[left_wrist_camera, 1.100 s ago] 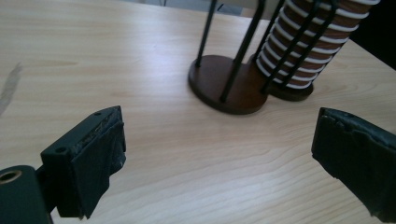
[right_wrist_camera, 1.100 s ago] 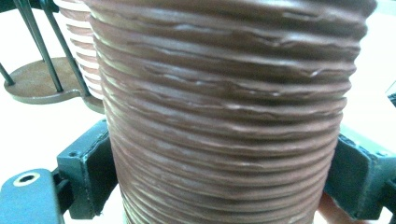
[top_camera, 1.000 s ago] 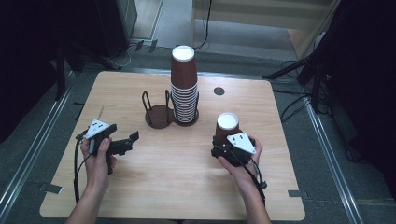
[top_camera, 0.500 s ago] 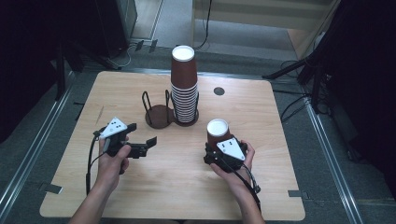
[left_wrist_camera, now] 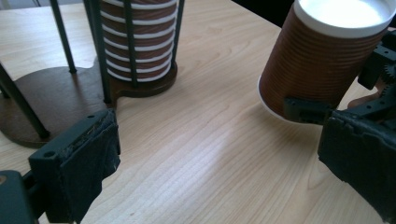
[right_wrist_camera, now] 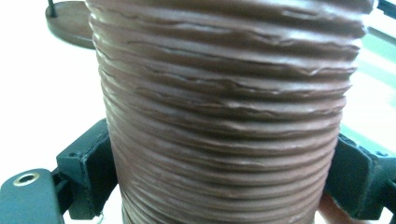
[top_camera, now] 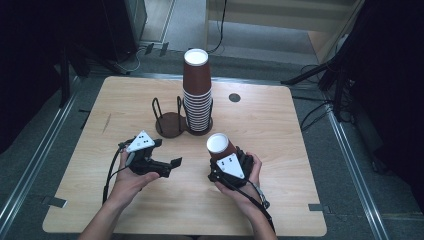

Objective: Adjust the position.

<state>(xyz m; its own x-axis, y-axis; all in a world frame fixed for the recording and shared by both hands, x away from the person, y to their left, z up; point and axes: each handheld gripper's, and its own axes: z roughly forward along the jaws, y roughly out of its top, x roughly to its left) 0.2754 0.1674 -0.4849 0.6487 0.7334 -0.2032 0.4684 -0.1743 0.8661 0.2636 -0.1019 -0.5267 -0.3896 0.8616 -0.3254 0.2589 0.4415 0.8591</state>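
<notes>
A ribbed brown paper cup (top_camera: 220,146) with a white inside is tilted over the table's near middle, and my right gripper (top_camera: 230,160) is shut on its lower body. In the right gripper view the cup (right_wrist_camera: 224,107) is pressed between both pads (right_wrist_camera: 93,158). My left gripper (top_camera: 169,155) lies left of it, pointing right at the cup (left_wrist_camera: 322,60). Its jaws have just been opening and stand open around bare table (left_wrist_camera: 219,158). A tall stack of cups (top_camera: 197,92) stands in a wire holder (top_camera: 170,124) at the table's middle rear.
The wooden table (top_camera: 280,125) has a small dark hole (top_camera: 234,97) behind the stack on its right. The holder's second bay, a round dark base (left_wrist_camera: 42,102) with upright rods, holds nothing. Metal rails and cables run along the floor on both sides.
My left gripper has moved right toward the table's middle. My right gripper has carried the cup left and slightly nearer, closing the gap between the two grippers.
</notes>
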